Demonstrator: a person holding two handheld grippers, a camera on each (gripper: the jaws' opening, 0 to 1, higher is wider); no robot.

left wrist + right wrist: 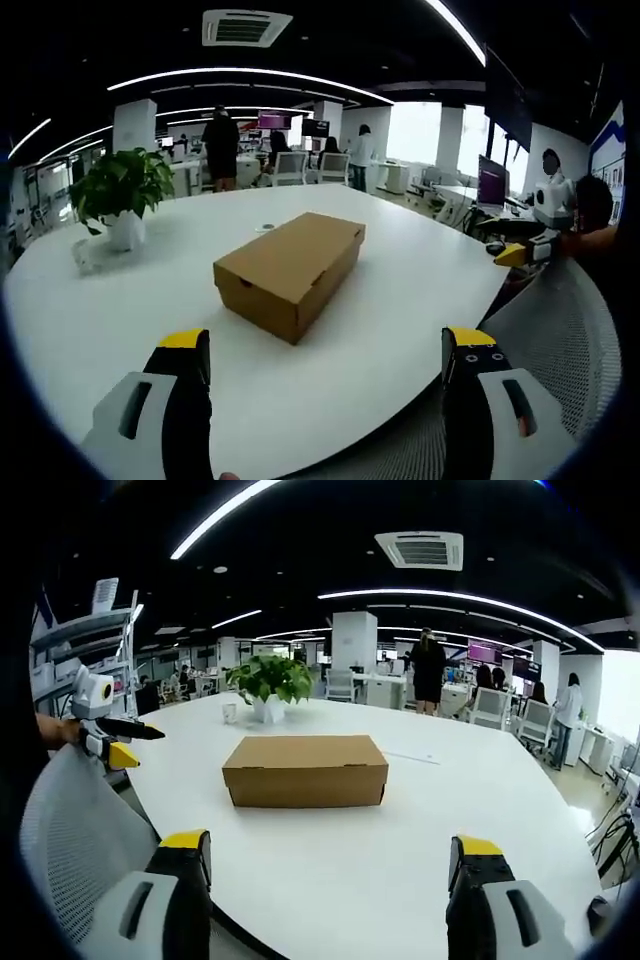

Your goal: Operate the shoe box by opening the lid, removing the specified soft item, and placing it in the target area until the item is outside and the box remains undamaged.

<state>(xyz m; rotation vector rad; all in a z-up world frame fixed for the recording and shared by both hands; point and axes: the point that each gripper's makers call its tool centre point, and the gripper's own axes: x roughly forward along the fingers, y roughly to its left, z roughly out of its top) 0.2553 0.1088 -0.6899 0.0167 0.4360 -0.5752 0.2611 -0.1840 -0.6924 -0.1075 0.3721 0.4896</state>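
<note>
Midway across the white counter (420,870) sits the closed cardboard shoe box (305,770); both tools, left tool (325,350) and right tool (328,850), gape wide, holding nothing.

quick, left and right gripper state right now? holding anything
Left hand-held gripper: open, holding nothing, short of the closed shoe box on the white table.
Right hand-held gripper: open, holding nothing, also short of the box.
</note>
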